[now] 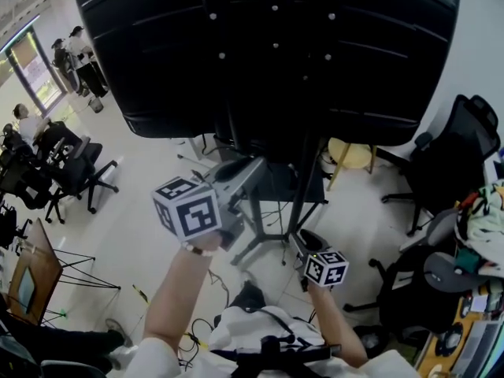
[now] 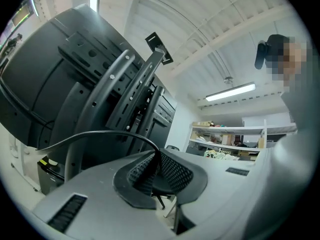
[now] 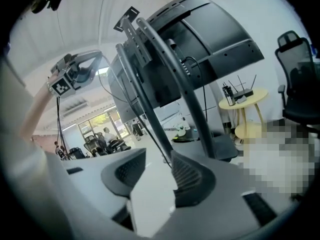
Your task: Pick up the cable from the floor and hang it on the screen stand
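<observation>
The large black screen [image 1: 268, 46] shows its back on a grey wheeled stand [image 1: 302, 181]. My left gripper [image 1: 236, 173] is raised beside the stand's uprights [image 2: 120, 91]. Its jaws [image 2: 156, 166] are shut on the thin black cable [image 2: 100, 133], which arcs away to the left. In the right gripper view that left gripper [image 3: 75, 74] is high up, and the cable [image 3: 145, 129] runs from it down into the gap of my right gripper [image 3: 155, 171]. The right gripper's jaws stand open and the cable lies against the right pad [image 3: 187, 176] without being pinched. In the head view my right gripper [image 1: 304, 244] is lower, near the stand's pole.
A yellow round table [image 1: 350, 154] stands behind the stand's base. Black office chairs [image 1: 453, 160] are at the right and more chairs [image 1: 75, 176] at the left. Loose cables [image 1: 201, 329] lie on the floor by my feet. People [image 1: 75, 53] stand far back left.
</observation>
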